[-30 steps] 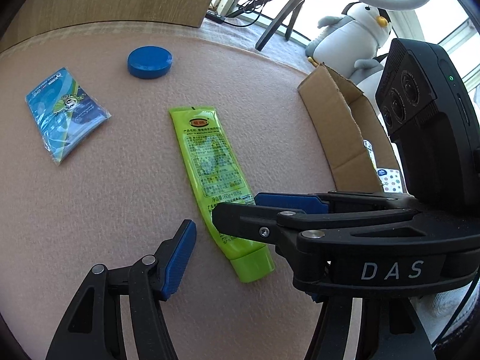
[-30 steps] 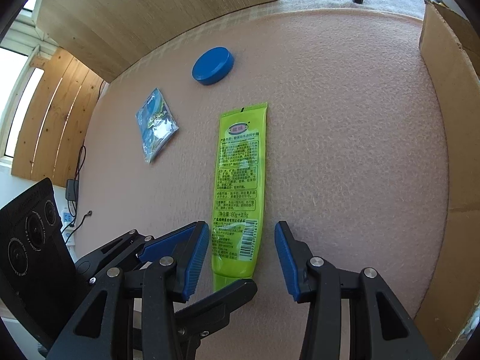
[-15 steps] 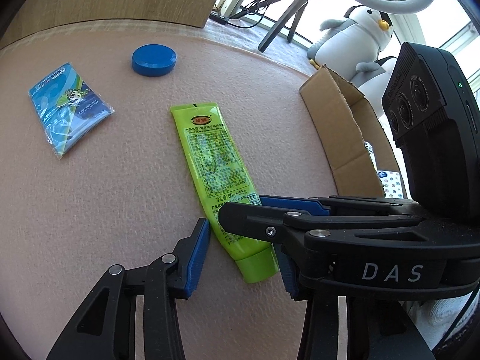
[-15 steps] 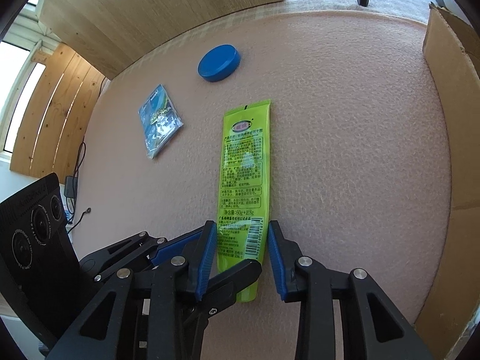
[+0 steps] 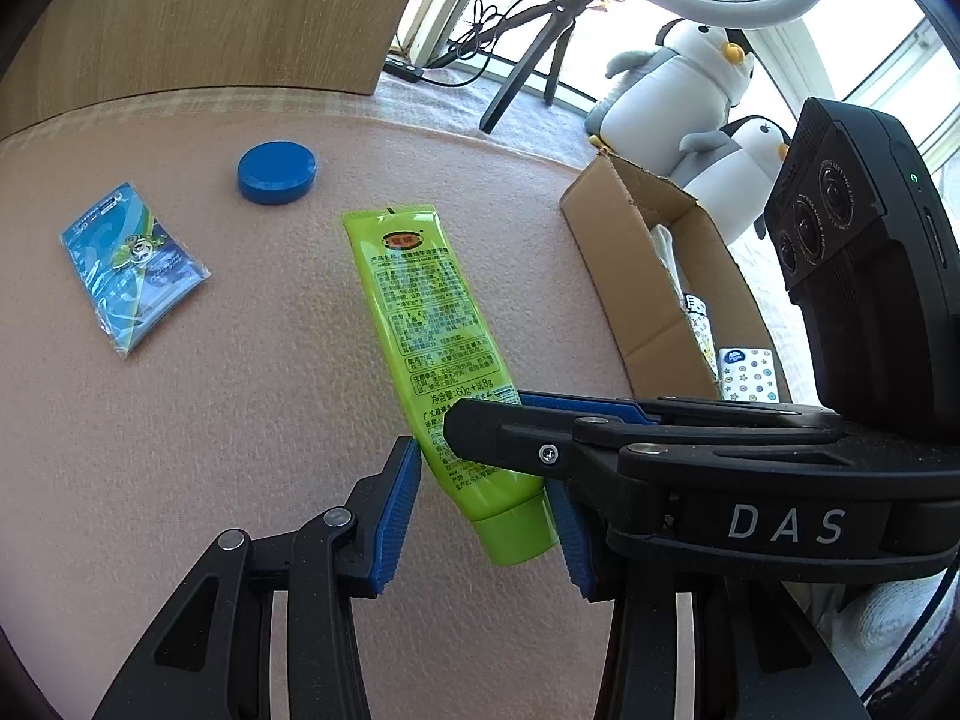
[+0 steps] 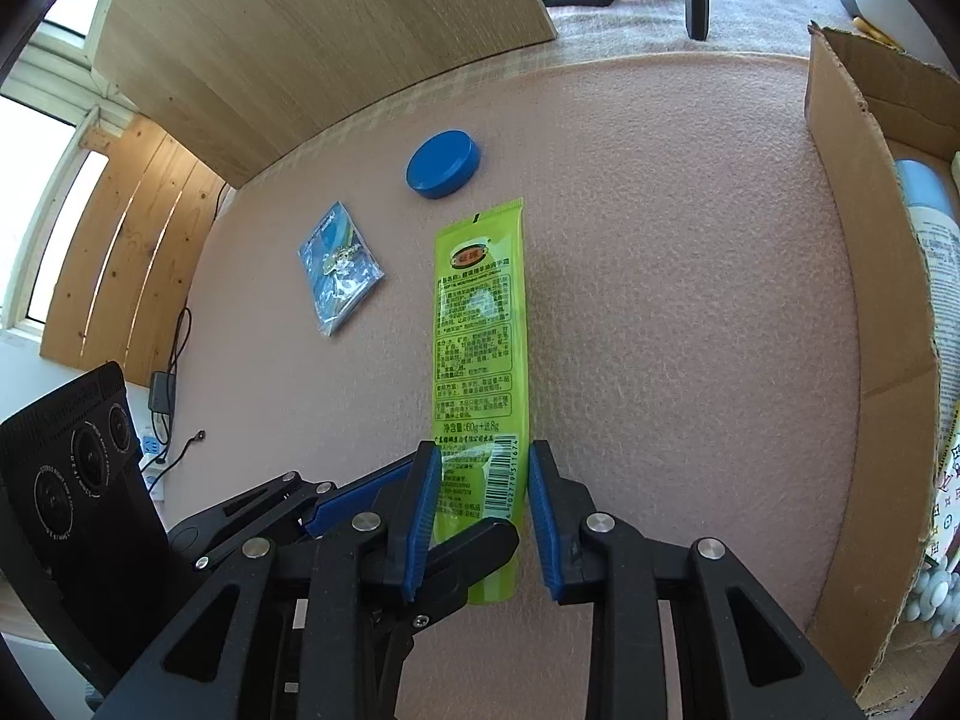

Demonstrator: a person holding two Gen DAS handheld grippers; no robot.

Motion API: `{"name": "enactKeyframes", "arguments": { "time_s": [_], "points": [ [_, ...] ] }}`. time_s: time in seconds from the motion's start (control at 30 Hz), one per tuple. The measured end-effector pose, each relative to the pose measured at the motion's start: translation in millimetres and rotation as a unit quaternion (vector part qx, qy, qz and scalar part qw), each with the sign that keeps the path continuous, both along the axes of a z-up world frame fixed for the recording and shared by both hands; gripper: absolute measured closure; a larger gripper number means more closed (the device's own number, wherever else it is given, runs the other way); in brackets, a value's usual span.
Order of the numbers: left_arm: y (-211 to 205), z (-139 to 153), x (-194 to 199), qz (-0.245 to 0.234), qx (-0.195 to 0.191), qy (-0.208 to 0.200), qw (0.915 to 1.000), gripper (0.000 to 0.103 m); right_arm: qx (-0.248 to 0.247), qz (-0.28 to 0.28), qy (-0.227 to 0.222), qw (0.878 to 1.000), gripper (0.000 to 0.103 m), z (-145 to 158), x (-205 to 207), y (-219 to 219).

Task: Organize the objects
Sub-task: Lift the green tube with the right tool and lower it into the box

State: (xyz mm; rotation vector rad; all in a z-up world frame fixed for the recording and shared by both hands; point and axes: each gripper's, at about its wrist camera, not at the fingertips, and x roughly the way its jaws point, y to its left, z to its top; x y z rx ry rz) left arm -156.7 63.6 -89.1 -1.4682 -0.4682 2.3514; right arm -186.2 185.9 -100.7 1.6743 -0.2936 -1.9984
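Observation:
A lime-green tube (image 5: 420, 312) points away from me over the pink mat, cap end nearest. My left gripper (image 5: 480, 480) is shut on its cap end, blue pads pressing both sides. My right gripper (image 6: 483, 456) holds the same tube (image 6: 480, 312) just above the cap. Its jaws are closing, with the pads against the tube's edges. In the left wrist view the right gripper's black finger (image 5: 600, 450) crosses over the tube and hides part of my left gripper's right pad. A shadow beside the tube suggests its far end is off the mat.
A round blue lid (image 5: 276, 171) and a blue sachet (image 5: 132, 267) lie on the mat (image 5: 180, 450) to the far left. An open cardboard box (image 6: 858, 240) holding several items stands at the right. Plush penguins (image 5: 678, 78) and a tripod are behind it.
Both grippers closed from wide open onto the tube's cap end. Both then rose a little with the tube between them.

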Motion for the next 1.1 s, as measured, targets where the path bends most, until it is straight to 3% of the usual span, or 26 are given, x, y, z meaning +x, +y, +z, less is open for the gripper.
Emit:
{"name": "enactKeyframes", "arguments": {
  "time_s": [0.5,1.1],
  "points": [
    [80,48,-16,-0.049,-0.016,0.052,0.9973,0.057,-0.008,-0.042,0.050,0.998,0.076,50,-3,58],
    [195,53,-32,-0.109,-0.031,0.064,0.9914,0.057,0.002,-0.104,0.064,0.992,0.076,61,-9,172]
  ]
}}
